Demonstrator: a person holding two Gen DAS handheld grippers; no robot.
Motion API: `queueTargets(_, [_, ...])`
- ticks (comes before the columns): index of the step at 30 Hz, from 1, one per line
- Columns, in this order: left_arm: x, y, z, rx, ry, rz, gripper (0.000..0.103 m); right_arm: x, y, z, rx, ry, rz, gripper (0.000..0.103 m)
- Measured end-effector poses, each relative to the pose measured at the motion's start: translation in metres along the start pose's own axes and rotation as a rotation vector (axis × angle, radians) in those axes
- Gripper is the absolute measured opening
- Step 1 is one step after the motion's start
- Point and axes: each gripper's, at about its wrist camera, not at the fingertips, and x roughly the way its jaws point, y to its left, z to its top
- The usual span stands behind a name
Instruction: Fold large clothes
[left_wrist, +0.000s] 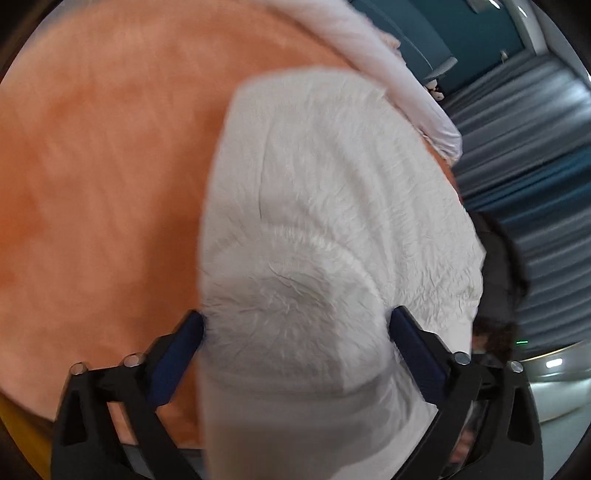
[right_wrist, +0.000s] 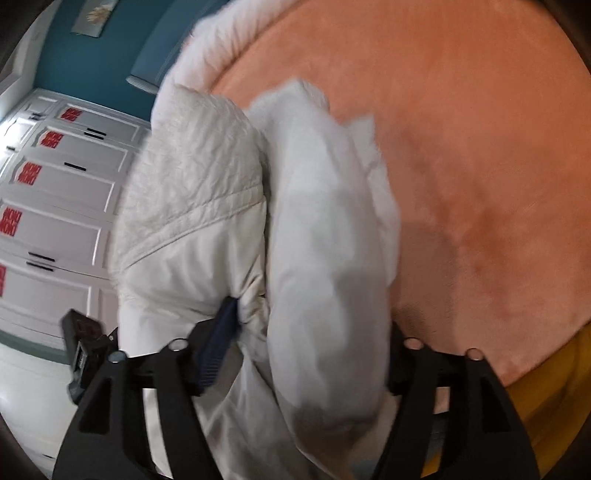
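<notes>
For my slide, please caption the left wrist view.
White garment lying on orange surface, between wide-open left gripper.

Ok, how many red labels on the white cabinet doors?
5 red labels in a column down the cabinet doors: top, second, third, fourth, fifth at the frame edge. The white jacket may hide more.

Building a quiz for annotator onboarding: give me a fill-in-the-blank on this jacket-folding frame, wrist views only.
1. The garment being folded is ____ in colour.
2. It lies on a soft ____-coloured surface.
3. In the left wrist view, the left gripper has its jaws spread ____ with fabric between them.
4. In the right wrist view, the cabinet doors carry ____ stickers.

Missing words: white; orange; wide; red
</notes>
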Motion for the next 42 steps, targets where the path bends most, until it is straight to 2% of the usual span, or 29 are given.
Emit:
queueTargets(1, [0.002,0.001,0.000,-0.011,0.006,-0.014,0.098,0.007,-0.005,0.002,0.037,0.017,0.028,0.069])
queueTargets(2, [0.003,0.000,0.001,-0.011,0.004,-0.021,0.097,0.015,-0.014,0.002,0.093,0.039,0.083,0.065])
queueTargets(3, [0.001,-0.003,0.001,-0.002,-0.006,-0.022,0.090,0.019,-0.018,0.002,0.120,0.049,0.132,0.052])
queueTargets(4, [-0.005,-0.011,-0.001,0.026,-0.036,-0.019,0.085,0.019,-0.018,0.003,0.124,0.046,0.166,0.043])
queueTargets(5, [-0.010,-0.019,-0.004,0.061,-0.062,-0.009,0.077,0.015,-0.012,0.004,0.098,0.032,0.187,0.030])
queueTargets(6, [-0.016,-0.028,-0.007,0.099,-0.095,0.002,0.070,0.010,-0.002,0.006,0.064,0.019,0.204,0.024])
queueTargets(9, [-0.038,-0.051,-0.009,0.196,-0.194,0.008,0.060,-0.002,0.030,0.009,-0.018,-0.022,0.258,0.019])
queueTargets(11, [-0.051,-0.061,-0.006,0.236,-0.255,0.002,0.057,-0.015,0.055,0.013,-0.083,-0.077,0.305,0.019])
queueTargets(16, [-0.104,-0.090,0.033,0.319,-0.450,-0.020,0.056,-0.040,0.128,0.044,-0.270,-0.198,0.344,0.019])
queueTargets(17, [-0.110,-0.093,0.042,0.328,-0.471,-0.011,0.056,-0.038,0.143,0.057,-0.295,-0.215,0.351,0.022])
queueTargets(19, [-0.116,-0.093,0.067,0.327,-0.513,0.037,0.060,-0.024,0.157,0.078,-0.324,-0.228,0.320,0.033])
queueTargets(21, [-0.102,-0.080,0.095,0.308,-0.538,0.119,0.080,0.004,0.156,0.106,-0.341,-0.234,0.194,0.053])
queueTargets(22, [-0.087,-0.067,0.110,0.299,-0.541,0.223,0.084,0.020,0.150,0.115,-0.331,-0.231,0.118,0.054])
queueTargets(23, [-0.077,-0.055,0.117,0.286,-0.522,0.304,0.084,0.035,0.137,0.122,-0.293,-0.228,0.015,0.054])
queueTargets(24, [-0.065,-0.041,0.123,0.260,-0.483,0.394,0.078,0.041,0.125,0.125,-0.249,-0.228,-0.042,0.051])
queueTargets(25, [-0.058,-0.028,0.126,0.229,-0.442,0.445,0.075,0.040,0.110,0.122,-0.199,-0.236,-0.074,0.047])
queueTargets(27, [-0.065,-0.009,0.114,0.193,-0.423,0.381,0.072,0.030,0.104,0.111,-0.212,-0.253,-0.070,0.035])
queueTargets(29, [-0.075,-0.008,0.102,0.174,-0.446,0.367,0.072,0.022,0.121,0.102,-0.319,-0.269,-0.129,0.027])
queueTargets(31, [-0.078,-0.022,0.096,0.196,-0.464,0.387,0.073,0.020,0.144,0.103,-0.405,-0.270,-0.144,0.026])
queueTargets(33, [-0.076,-0.034,0.103,0.200,-0.463,0.389,0.074,0.029,0.183,0.109,-0.499,-0.275,-0.164,0.026])
queueTargets(34, [-0.073,-0.038,0.103,0.200,-0.448,0.377,0.074,0.035,0.198,0.111,-0.542,-0.274,-0.171,0.026])
queueTargets(36, [-0.062,-0.040,0.102,0.198,-0.410,0.377,0.074,0.058,0.227,0.117,-0.622,-0.268,-0.240,0.026])
queueTargets(38, [-0.047,-0.041,0.100,0.202,-0.370,0.418,0.074,0.089,0.231,0.118,-0.629,-0.206,-0.308,0.026])
queueTargets(40, [-0.036,-0.033,0.093,0.210,-0.332,0.452,0.075,0.115,0.206,0.107,-0.592,-0.102,-0.358,0.023])
queueTargets(41, [-0.032,-0.023,0.089,0.210,-0.317,0.464,0.076,0.121,0.199,0.100,-0.572,-0.063,-0.344,0.012])
queueTargets(42, [-0.032,-0.017,0.085,0.207,-0.312,0.470,0.077,0.126,0.190,0.083,-0.550,0.003,-0.284,0.006])
